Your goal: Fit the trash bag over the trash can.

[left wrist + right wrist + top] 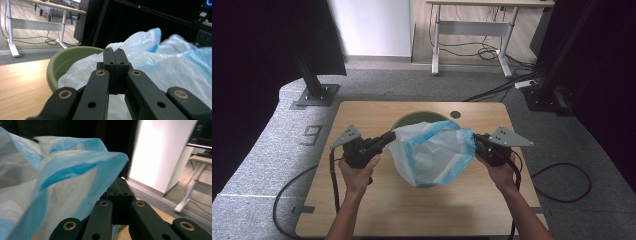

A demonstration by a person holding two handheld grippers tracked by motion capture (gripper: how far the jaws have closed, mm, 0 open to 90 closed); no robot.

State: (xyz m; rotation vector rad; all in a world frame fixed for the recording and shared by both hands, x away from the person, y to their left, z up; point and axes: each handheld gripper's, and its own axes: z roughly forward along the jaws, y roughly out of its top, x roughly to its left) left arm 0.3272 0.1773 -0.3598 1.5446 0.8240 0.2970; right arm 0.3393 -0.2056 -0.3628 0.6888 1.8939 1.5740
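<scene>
A translucent white bag with blue edging [432, 150] is stretched open over a green bowl [414, 120] at the centre of the wooden table [412, 210]. The left gripper [388, 137] pinches the bag's rim at nine o'clock, jaws pressed together. The right gripper [476, 139] clamps the rim at three o'clock, jaws likewise closed on the plastic.

The plastic bag [432, 152] is spread across the middle of the tabletop [377, 200], covering most of the green basin [412, 118] beneath it and blocking access from above. The left gripper [388, 137] and right gripper [475, 140] flank the bag, both pinched on its edge. Bare tabletop lies near the person, plus strips at the left and right edges.
</scene>
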